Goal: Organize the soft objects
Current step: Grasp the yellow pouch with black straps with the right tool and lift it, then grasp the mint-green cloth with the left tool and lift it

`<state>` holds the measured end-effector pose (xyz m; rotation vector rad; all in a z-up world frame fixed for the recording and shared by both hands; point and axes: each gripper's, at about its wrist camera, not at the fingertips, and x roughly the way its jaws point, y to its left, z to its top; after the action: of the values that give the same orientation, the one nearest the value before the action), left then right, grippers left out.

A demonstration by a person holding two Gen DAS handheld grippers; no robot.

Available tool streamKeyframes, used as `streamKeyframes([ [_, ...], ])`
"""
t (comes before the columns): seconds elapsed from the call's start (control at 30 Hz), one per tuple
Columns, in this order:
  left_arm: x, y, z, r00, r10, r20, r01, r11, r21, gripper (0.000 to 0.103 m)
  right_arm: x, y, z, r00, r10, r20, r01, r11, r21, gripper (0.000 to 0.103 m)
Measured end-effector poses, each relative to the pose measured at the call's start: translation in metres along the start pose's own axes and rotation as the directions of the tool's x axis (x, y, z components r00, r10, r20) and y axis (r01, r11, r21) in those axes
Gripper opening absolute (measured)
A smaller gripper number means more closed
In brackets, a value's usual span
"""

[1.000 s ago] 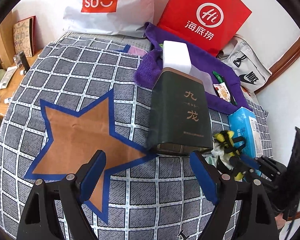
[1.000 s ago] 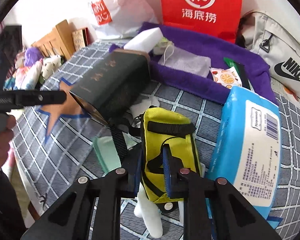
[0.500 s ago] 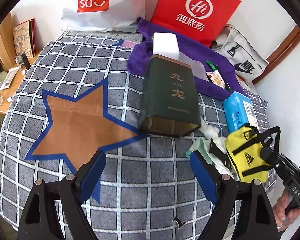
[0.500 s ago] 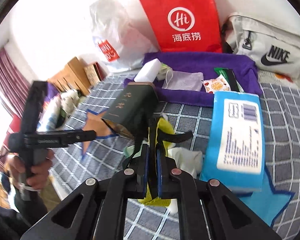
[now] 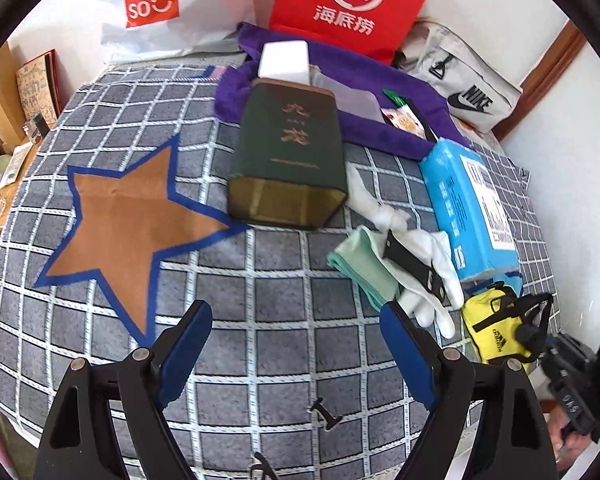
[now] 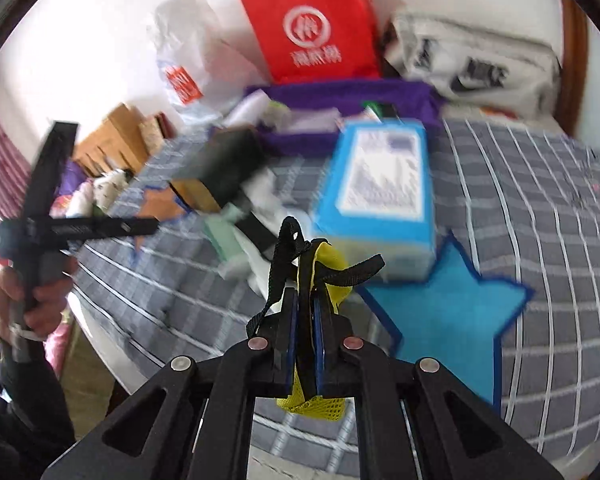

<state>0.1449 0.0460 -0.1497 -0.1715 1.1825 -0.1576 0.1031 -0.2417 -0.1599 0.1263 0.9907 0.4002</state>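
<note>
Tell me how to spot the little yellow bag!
Find the grey checked bedspread and the big blue tissue pack on it. Just below that pack, the right gripper pinches the yellow bag: the only bright yellow thing, with black straps.

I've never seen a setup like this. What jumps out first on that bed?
The small yellow pouch with black straps is pinched in the shut right hand-held gripper, lifted near the bed's front edge. On the grey checked bedspread a big brown star patch sits left of a dark green tin box. The left hand-held gripper hangs open and empty.
</note>
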Motion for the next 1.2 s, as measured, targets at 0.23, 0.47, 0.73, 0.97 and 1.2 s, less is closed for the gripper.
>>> streamKeyframes([
  [0.23,0.007,-0.020,-0.004,1.000,-0.012,-0.001,0.012,0.998,0.054,0.085,0.022,-0.012,-0.013,1.000,0.013,-0.026,-0.012,1.000,0.028,0.025],
  [0.47,0.027,-0.035,0.003,0.999,0.032,0.001,-0.032,0.996,0.087,0.083,0.009,-0.023,-0.017,1.000,0.013,0.028,-0.014,0.999,0.037,0.012],
  [0.73,0.054,-0.050,0.009,0.997,0.071,0.027,-0.074,0.989,0.126,0.071,-0.001,-0.040,-0.024,0.999,0.009,0.047,-0.012,0.997,0.073,0.012],
  [0.97,0.069,-0.073,0.003,0.997,0.073,0.033,-0.078,0.975,0.210,0.027,0.002,-0.040,-0.024,0.999,0.016,0.047,-0.019,0.997,0.073,0.012],
  [1.2,0.055,-0.054,-0.003,0.999,-0.054,0.007,0.053,0.990,0.129,0.007,0.004,-0.034,-0.024,0.999,0.010,0.044,-0.013,0.998,0.066,0.012],
])
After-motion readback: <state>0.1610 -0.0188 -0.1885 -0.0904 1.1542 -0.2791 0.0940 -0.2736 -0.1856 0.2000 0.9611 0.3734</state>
